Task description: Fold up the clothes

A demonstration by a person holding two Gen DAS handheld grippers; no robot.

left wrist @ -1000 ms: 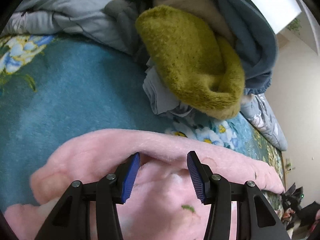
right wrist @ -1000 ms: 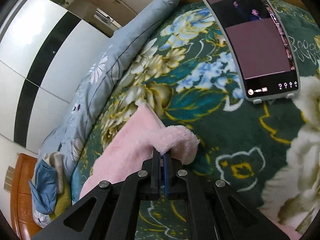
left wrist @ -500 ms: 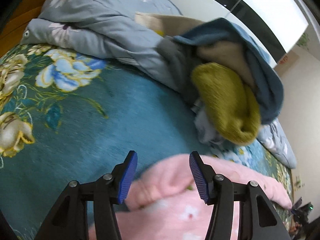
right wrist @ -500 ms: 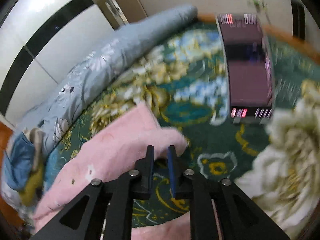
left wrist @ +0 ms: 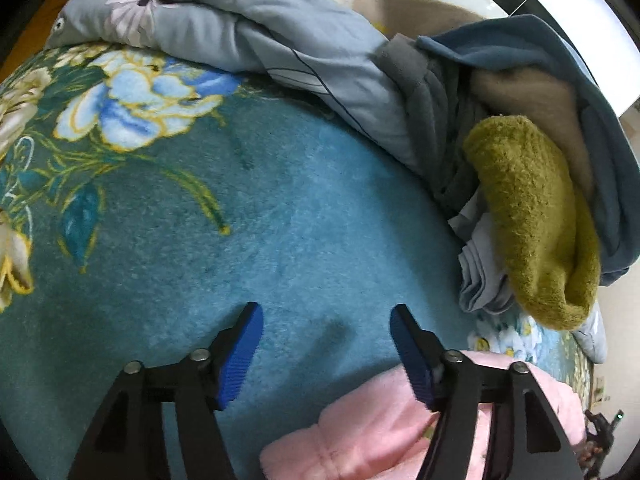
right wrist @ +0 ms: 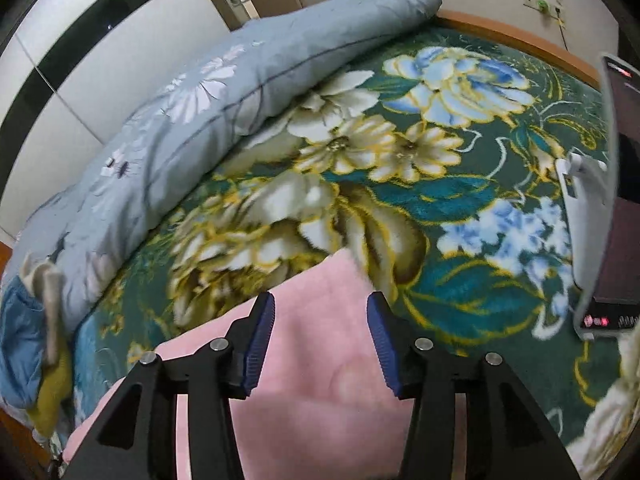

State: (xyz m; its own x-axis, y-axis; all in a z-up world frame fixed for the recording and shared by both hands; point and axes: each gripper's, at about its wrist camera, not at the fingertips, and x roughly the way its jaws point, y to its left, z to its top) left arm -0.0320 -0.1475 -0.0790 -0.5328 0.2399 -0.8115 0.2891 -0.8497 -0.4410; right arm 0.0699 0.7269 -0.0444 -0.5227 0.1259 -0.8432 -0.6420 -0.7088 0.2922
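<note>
This is a bedroom in a home. A bed (right wrist: 500,36) with a wooden frame edge fills both views, spread with a plush teal floral blanket (left wrist: 280,220) patterned with large blue, cream and yellow blossoms. A grey-blue quilt (right wrist: 224,92) printed with white daisies lies rolled along the far side of the bed. Loose clothes are heaped at one end: an olive fleece garment (left wrist: 532,220), a dark blue one (left wrist: 600,152) and a beige one (left wrist: 532,92). A pink fleece garment (right wrist: 320,360) lies on the blanket. Behind the quilt stands a white wardrobe (right wrist: 80,40) with black stripes. A phone on a white stand (right wrist: 588,216) sits on the bed, and a wall socket (right wrist: 542,4) shows above the frame.
</note>
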